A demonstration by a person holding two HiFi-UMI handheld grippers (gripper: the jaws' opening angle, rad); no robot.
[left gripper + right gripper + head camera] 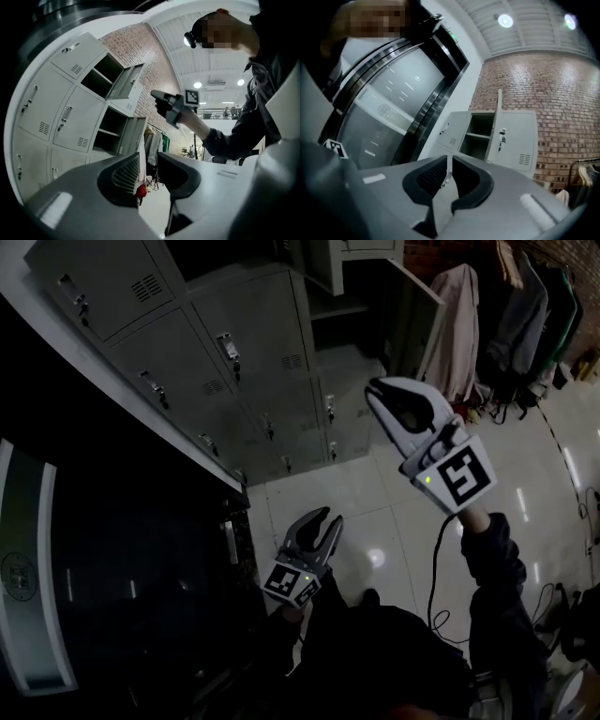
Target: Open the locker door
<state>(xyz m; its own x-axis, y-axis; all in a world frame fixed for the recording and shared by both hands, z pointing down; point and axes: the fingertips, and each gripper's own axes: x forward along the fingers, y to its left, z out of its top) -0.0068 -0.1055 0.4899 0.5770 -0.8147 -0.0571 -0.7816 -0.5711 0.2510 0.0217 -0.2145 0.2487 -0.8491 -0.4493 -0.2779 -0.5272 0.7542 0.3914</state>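
A bank of grey lockers (pixel 244 371) fills the upper left of the head view, most doors closed with small latches. One locker door (pixel 412 320) at the far end stands open. My right gripper (pixel 380 397) is raised in the air in front of the lockers, touching none. Its jaws stand a narrow gap apart with nothing between them. In the right gripper view an open locker (pixel 480 133) and its door (pixel 499 126) lie beyond the right gripper (pixel 450 161). My left gripper (pixel 325 519) hangs lower, open and empty. In its own view the left gripper (pixel 149 161) faces open lockers (pixel 112 126).
Coats hang on a rack (pixel 525 315) at the back right. A dark glass-and-metal partition (pixel 94 568) stands close on the left. The floor (pixel 375 502) is glossy pale tile. A cable (pixel 436 568) trails from my right arm.
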